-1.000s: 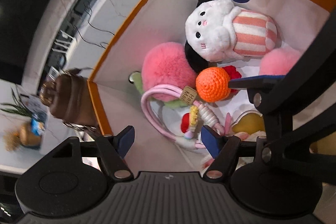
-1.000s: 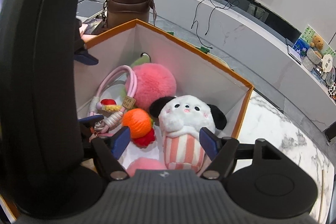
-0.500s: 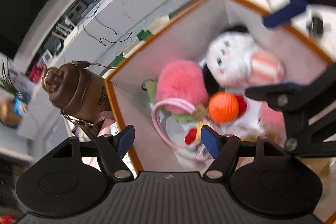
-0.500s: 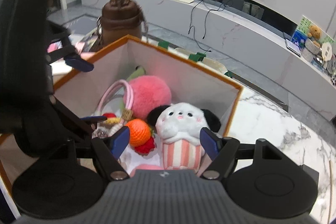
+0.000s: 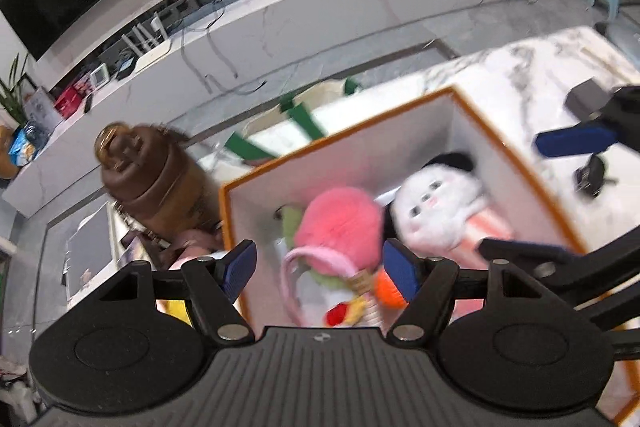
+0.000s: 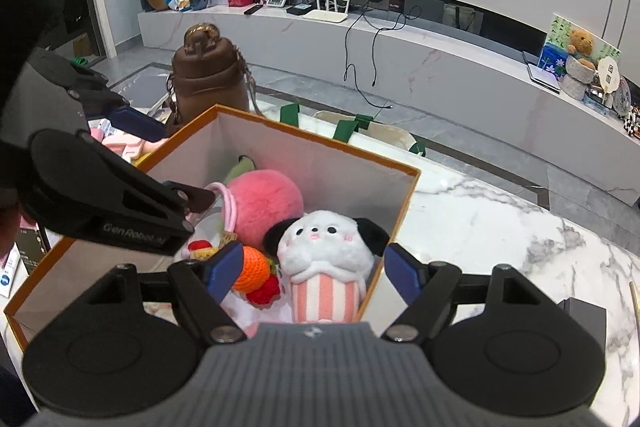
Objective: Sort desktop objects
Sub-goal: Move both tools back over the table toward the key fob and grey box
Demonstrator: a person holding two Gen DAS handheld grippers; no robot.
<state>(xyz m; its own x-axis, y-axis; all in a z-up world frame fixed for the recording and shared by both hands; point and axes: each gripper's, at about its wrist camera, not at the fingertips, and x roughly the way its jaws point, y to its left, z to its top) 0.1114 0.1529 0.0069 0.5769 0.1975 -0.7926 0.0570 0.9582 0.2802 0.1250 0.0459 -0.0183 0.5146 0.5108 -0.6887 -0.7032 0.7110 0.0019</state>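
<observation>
Hovering over the orange-rimmed box [image 6: 408, 195] of plush toys at frame centre, the left gripper [image 5: 320, 269] stands wide and empty while the right gripper [image 6: 308, 267], also empty, has just been opening, suggesting a drop-off step is done and the next move calls for finding another loose item

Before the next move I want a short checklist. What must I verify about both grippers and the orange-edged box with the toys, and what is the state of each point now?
1. Left gripper empty, jaws apart: ok.
2. Right gripper empty; its jaws have just been opening: ok.
3. White plush dog lies inside the box, nothing on it: ok.
4. Pink pompom and orange crochet ball inside the box: ok.
5. Both grippers above the box rim: ok.
6. Items left on the table to sort: cannot tell.
</observation>
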